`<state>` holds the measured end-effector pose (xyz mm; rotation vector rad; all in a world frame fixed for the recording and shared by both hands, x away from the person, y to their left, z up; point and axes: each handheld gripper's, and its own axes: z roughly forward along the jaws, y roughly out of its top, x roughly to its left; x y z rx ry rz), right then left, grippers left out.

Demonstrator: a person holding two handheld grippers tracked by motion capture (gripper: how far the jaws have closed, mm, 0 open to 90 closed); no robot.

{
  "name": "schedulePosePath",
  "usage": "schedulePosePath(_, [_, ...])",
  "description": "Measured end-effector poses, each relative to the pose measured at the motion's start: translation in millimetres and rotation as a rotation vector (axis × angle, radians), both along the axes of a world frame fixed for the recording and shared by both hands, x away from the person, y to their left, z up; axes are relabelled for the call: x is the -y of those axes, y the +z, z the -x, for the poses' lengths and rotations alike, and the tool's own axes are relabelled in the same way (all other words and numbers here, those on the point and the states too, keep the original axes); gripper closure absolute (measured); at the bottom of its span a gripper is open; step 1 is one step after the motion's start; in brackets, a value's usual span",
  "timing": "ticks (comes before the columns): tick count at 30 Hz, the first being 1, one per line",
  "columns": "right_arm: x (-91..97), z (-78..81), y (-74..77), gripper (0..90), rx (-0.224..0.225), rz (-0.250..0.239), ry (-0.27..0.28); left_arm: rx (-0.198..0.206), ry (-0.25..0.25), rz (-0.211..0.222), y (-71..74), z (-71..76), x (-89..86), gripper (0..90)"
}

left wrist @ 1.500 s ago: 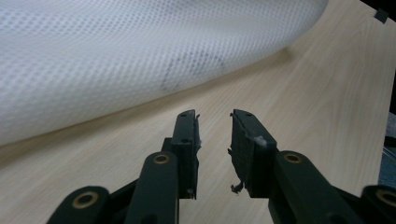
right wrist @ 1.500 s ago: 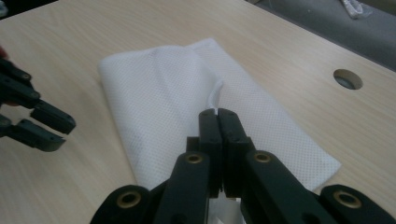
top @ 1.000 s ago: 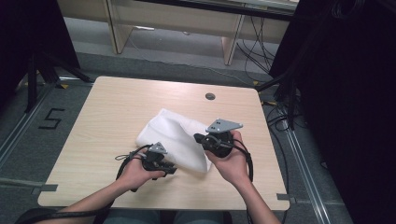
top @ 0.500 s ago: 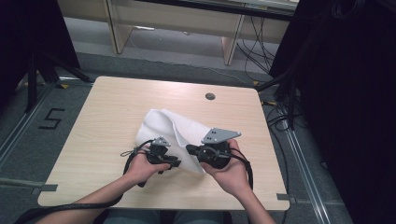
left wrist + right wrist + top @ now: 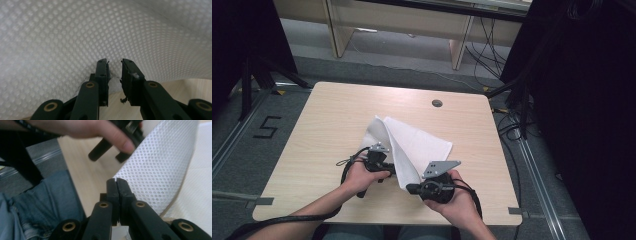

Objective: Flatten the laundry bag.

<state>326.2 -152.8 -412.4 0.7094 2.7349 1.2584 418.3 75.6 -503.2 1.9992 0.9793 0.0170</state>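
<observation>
Raised cloth fold (image 5: pixel 399 150) between hands; bare tabletop (image 5: pixel 337 115) around.

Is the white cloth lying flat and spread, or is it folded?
Partly folded: one flap of the white cloth stands lifted above the layer on the table.

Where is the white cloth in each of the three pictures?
High view: the white cloth lies mid-table, its near flap lifted between the two hands.
Left gripper view: the white cloth covers the top and left, close behind the left claw.
Right gripper view: the white cloth rises at right, a corner pinched in the right claw.
Shared landmark: the pale wooden table, also at and.
</observation>
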Motion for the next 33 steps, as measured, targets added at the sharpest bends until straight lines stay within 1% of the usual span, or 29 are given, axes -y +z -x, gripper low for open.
schedulePosePath(1, [-0.2,1.4,-2.3,90.0,-0.017,0.012,-0.003,-0.001,0.007,0.003,0.5,0.5,-1.5,74.0])
schedulePosePath(3, [-2.3,2.1,-7.9,90.0,-0.030,0.022,0.017,0.006,0.009,-0.014,2.3,0.2,-8.7,73.7])
schedulePosePath(5, [-4.4,3.9,-11.6,90.0,-0.055,0.032,0.031,0.008,0.023,-0.008,3.8,-0.3,-17.8,73.3])
schedulePosePath(6, [-4.4,3.9,-11.6,90.0,-0.055,0.032,0.031,0.008,0.023,-0.008,3.8,-0.3,-17.8,73.0])
schedulePosePath(7, [-6.5,4.0,-15.2,90.0,-0.053,0.039,0.062,0.002,0.041,-0.002,5.1,0.2,-29.6,72.6])
schedulePosePath(8, [-6.5,4.0,-15.2,90.0,-0.053,0.039,0.062,0.002,0.041,-0.002,5.1,0.2,-29.6,72.2])
schedulePosePath(9, [-8.1,7.3,-17.5,90.0,-0.081,0.054,0.058,0.009,0.063,0.001,6.9,3.2,-43.8,71.9])
schedulePosePath(10, [-8.4,6.7,-19.1,90.0,-0.068,0.055,0.082,0.019,0.075,-0.009,8.5,5.4,-51.1,71.5])
schedulePosePath(11, [-8.4,6.7,-19.1,90.0,-0.068,0.055,0.082,0.019,0.075,-0.009,8.5,5.4,-51.1,71.0])
schedulePosePath(12, [-8.7,9.2,-21.8,90.0,-0.087,0.058,0.090,0.049,0.091,-0.033,13.2,9.4,-67.5,70.5])
schedulePosePath(13, [-8.4,10.9,-22.5,90.0,-0.104,0.061,0.079,0.059,0.094,-0.038,16.1,11.7,-76.3,70.0])
schedulePosePath(14, [-8.4,10.9,-22.5,90.0,-0.104,0.061,0.079,0.059,0.094,-0.038,16.1,11.7,-76.3,69.4])
schedulePosePath(15, [-8.1,10.7,-23.7,90.0,-0.091,0.061,0.098,0.071,0.103,-0.049,18.8,14.4,-85.3,69.4])
schedulePosePath(16, [-7.4,13.7,-24.6,90.0,-0.109,0.065,0.090,0.083,0.115,-0.053,21.3,17.4,-94.2,67.5])
schedulePosePath(17, [-7.4,13.7,-24.6,90.0,-0.109,0.065,0.090,0.096,0.135,-0.054,23.0,20.5,-102.2,66.1])
schedulePosePath(18, [-7.2,15.5,-25.7,90.0,-0.100,0.066,0.104,0.146,0.137,-0.140,26.3,26.3,-119.6,64.2])
schedulePosePath(19, [-7.2,15.5,-25.7,90.0,-0.100,0.066,0.104,0.146,0.137,-0.140,26.3,26.3,-119.6,62.4])
schedulePosePath(20, [-6.7,15.9,-25.6,90.0,-0.092,0.074,0.113,0.175,0.138,-0.187,27.8,29.9,-129.7,62.4])
schedulePosePath(21, [-5.9,17.9,-26.1,90.0,-0.088,0.077,0.118,0.182,0.154,-0.197,28.4,32.5,-135.1,58.9])
schedulePosePath(22, [-5.2,19.6,-26.0,90.0,-0.108,0.082,0.118,0.193,0.168,-0.228,30.4,38.1,-149.5,57.9])
schedulePosePath(23, [-4.3,20.5,-26.1,90.0,-0.105,0.084,0.118,0.203,0.183,-0.237,31.3,40.7,-155.9,57.4])
schedulePosePath(26, [-1.9,21.7,-26.8,90.0,-0.117,0.088,0.120,0.193,0.210,-0.238,33.6,45.5,-168.4,56.3])
schedulePosePath(27, [0.0,22.2,-27.4,90.0,-0.121,0.094,0.106,0.206,0.238,-0.251,34.4,47.3,-174.1,56.1])
schedulePosePath(28, [3.5,22.8,-29.5,90.0,-0.124,0.094,0.105,0.199,0.268,-0.246,34.8,48.4,-178.7,56.4])
schedulePosePath(29, [3.5,22.8,-29.5,90.0,-0.124,0.094,0.105,0.189,0.294,-0.271,36.3,49.7,-184.1,56.4])
schedulePosePath(30, [5.6,23.4,-29.8,90.0,-0.128,0.092,0.107,0.195,0.313,-0.285,37.0,50.0,-188.3,56.5])
schedulePosePath(31, [11.1,23.2,-30.9,90.0,-0.135,0.110,0.090,0.180,0.302,-0.317,39.5,50.3,-194.0,56.4])
schedulePosePath(32, [13.1,22.2,-32.7,90.0,-0.138,0.109,0.099,0.188,0.352,-0.262,38.5,49.9,-192.8,56.3])
schedulePosePath(33, [16.3,23.0,-33.0,90.0,-0.147,0.122,0.066,0.188,0.352,-0.262,38.5,49.9,-192.8,56.1])
